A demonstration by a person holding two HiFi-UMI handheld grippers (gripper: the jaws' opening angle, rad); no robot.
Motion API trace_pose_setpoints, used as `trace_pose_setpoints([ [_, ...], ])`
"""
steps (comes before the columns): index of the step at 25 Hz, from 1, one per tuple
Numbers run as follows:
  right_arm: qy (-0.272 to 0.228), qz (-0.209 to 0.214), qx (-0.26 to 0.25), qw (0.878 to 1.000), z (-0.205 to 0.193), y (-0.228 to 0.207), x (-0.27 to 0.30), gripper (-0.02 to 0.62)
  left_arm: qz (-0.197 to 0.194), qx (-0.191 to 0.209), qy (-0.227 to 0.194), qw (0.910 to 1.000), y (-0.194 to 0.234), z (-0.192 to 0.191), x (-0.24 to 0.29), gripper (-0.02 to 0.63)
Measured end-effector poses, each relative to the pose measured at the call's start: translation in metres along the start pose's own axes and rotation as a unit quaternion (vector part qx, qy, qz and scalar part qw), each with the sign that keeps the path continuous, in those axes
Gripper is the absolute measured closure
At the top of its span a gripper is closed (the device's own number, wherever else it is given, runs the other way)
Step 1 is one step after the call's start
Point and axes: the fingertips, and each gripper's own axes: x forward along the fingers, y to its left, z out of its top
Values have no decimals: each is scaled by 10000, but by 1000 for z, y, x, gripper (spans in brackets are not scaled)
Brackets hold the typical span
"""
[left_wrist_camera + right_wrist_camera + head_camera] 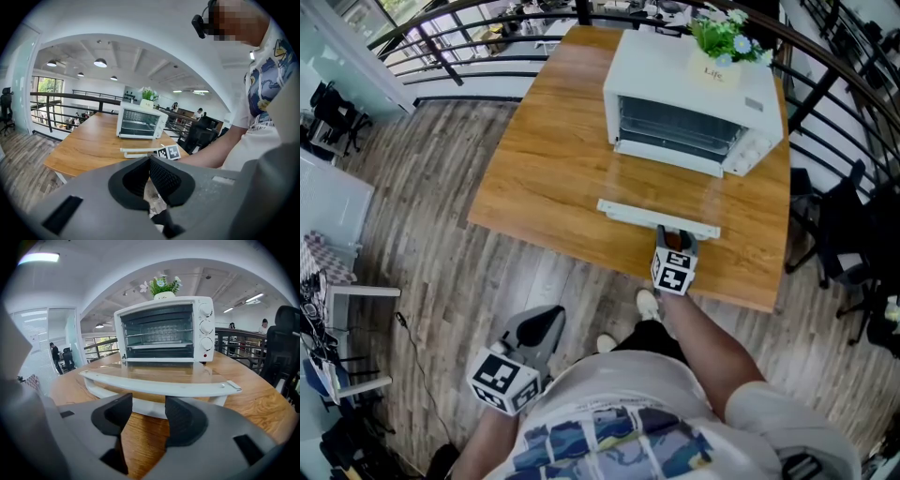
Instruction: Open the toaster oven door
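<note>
A white toaster oven (694, 103) (164, 331) stands at the far right of the wooden table (553, 169). Its glass door (661, 183) lies folded down flat, and the white handle bar (656, 217) (159, 385) faces me. My right gripper (672, 236) (145, 406) sits just in front of the handle, open, with nothing between its jaws and the bar just beyond the fingertips. My left gripper (546, 319) (150, 161) hangs low beside my body over the floor, its pads meeting at the tips, empty. In the left gripper view the oven (140, 122) is far ahead.
A potted plant (727, 42) sits on top of the oven. A dark railing (469, 56) runs behind and around the table. Black chairs (844, 225) stand to the right. The table's near edge (675, 286) is just below my right gripper.
</note>
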Motion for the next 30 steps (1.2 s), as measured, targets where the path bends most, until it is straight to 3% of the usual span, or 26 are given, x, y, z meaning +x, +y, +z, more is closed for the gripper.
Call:
trace_pose_setpoints([
  [30, -52, -98, 3, 9999, -4, -2, 3, 379, -121, -1, 25, 9999, 9, 11, 17, 603],
])
